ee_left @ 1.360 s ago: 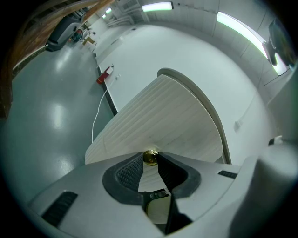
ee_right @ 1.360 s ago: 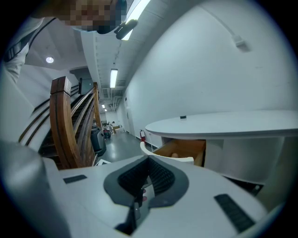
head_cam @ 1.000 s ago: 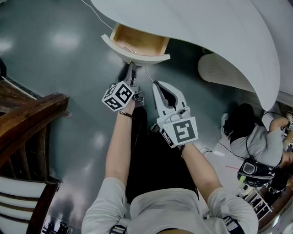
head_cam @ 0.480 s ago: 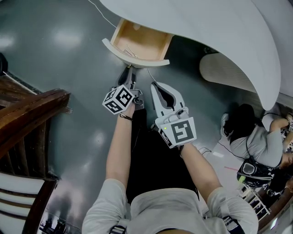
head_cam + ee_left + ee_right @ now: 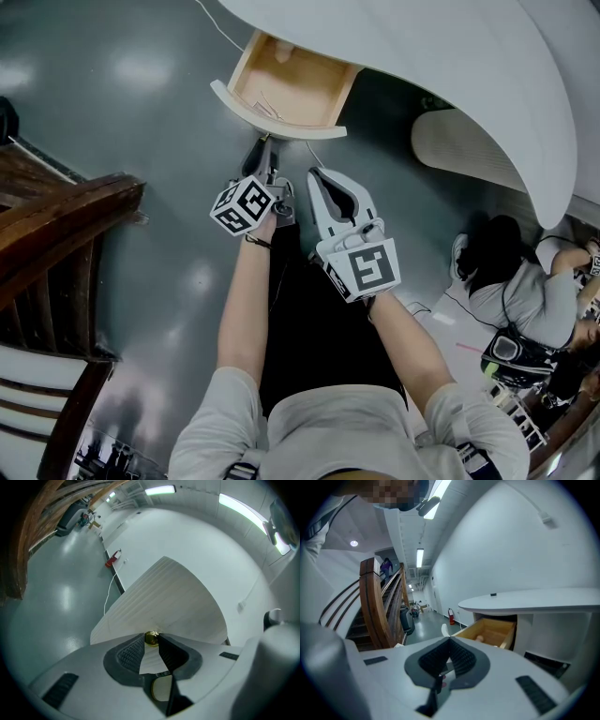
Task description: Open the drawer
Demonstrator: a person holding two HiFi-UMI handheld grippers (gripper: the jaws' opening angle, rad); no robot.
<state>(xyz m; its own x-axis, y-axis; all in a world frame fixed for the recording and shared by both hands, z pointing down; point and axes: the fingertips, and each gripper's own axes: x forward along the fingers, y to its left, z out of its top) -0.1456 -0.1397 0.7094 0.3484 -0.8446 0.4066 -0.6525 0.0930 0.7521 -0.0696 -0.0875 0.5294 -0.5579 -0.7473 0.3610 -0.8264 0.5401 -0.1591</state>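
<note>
The wooden drawer (image 5: 292, 82) stands pulled out from under the white curved desk (image 5: 450, 66); its light interior (image 5: 490, 630) also shows in the right gripper view. My left gripper (image 5: 265, 142) reaches to the drawer's white front panel (image 5: 164, 597). Its two pads close on the small brass knob (image 5: 151, 638) from either side. My right gripper (image 5: 313, 175) hovers beside the left one, a little short of the drawer front. Its pads (image 5: 459, 656) meet at the tips with nothing between them.
A wooden staircase rail (image 5: 56, 234) curves along the left, with a white slatted chair (image 5: 37, 412) below it. A person (image 5: 525, 291) sits on the floor at the right beside bags. A cable (image 5: 110, 592) trails over the grey floor by the drawer front.
The drawer has slid further out of the desk, showing more of its inside. My left gripper came back with the knob, and the right gripper drew back alongside it.
</note>
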